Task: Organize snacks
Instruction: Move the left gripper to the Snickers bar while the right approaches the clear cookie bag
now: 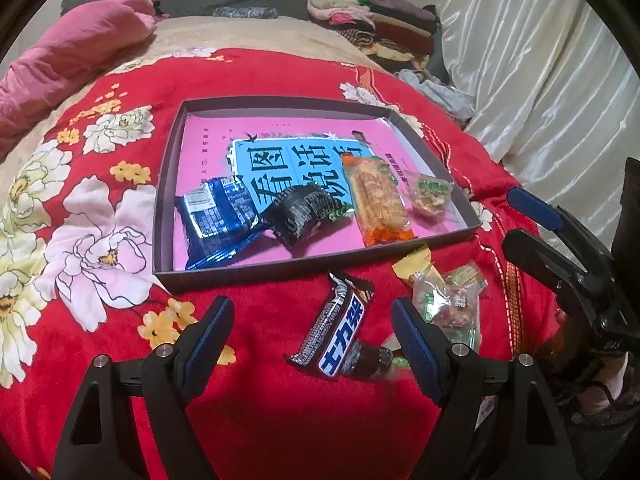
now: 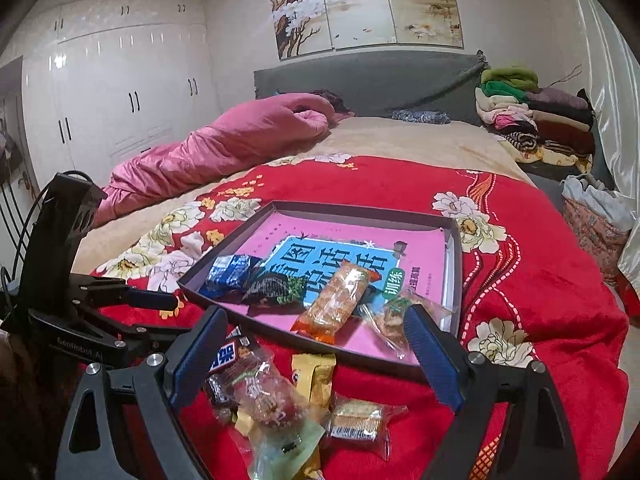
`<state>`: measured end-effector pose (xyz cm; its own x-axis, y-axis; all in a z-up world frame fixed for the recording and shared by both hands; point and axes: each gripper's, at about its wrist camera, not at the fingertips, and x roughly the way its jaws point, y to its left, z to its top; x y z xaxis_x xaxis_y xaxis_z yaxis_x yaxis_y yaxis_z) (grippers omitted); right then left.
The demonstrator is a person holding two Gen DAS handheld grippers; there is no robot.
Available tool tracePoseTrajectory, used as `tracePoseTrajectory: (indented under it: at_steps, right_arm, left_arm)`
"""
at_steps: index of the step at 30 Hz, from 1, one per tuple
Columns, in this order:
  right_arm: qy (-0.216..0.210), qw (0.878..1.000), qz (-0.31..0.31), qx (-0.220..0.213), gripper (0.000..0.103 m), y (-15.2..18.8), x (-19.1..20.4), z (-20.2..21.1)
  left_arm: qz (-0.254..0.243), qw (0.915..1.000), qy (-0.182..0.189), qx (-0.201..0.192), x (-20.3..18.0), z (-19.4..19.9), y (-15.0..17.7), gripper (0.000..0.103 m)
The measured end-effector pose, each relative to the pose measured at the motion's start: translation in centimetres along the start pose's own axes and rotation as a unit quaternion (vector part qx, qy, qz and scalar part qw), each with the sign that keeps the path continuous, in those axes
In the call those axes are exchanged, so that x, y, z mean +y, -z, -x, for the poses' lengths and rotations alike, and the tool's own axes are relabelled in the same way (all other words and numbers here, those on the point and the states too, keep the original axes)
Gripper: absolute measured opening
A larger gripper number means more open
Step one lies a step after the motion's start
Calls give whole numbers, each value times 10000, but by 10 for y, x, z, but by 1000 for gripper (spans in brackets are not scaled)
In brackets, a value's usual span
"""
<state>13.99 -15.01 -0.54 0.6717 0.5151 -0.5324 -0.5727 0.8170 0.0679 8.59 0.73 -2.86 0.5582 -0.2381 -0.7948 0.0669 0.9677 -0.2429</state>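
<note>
We're in a home bedroom: bed (image 2: 400, 144) with red floral blanket (image 2: 520, 280) under both tongs, pink quilt (image 2: 224, 148) and grey headboard (image 2: 360, 80) beyond them, white wardrobe (image 2: 120, 92) far left, folded clothes pile (image 2: 536, 120) far right, painting (image 2: 360, 8) above the headboard.

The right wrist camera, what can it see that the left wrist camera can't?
Only the right wrist view shows the white wardrobe, the flower painting and a small clear-wrapped biscuit on the blanket.

Only the left wrist view shows the whole candy bar lying between the open left gripper fingers.

Both show the shallow box with four snacks inside, the red flowered blanket, the pink quilt and the folded clothes pile. The right gripper is open too.
</note>
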Motion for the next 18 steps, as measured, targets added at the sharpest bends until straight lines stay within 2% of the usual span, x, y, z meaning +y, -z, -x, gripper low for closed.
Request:
tracePoseTrajectory:
  at_steps: [18]
  right_arm:
    - [-41,9987,382,340,90,12,15,-3]
  left_arm:
    - [-67,9996,7,284,-4,-11,10,82]
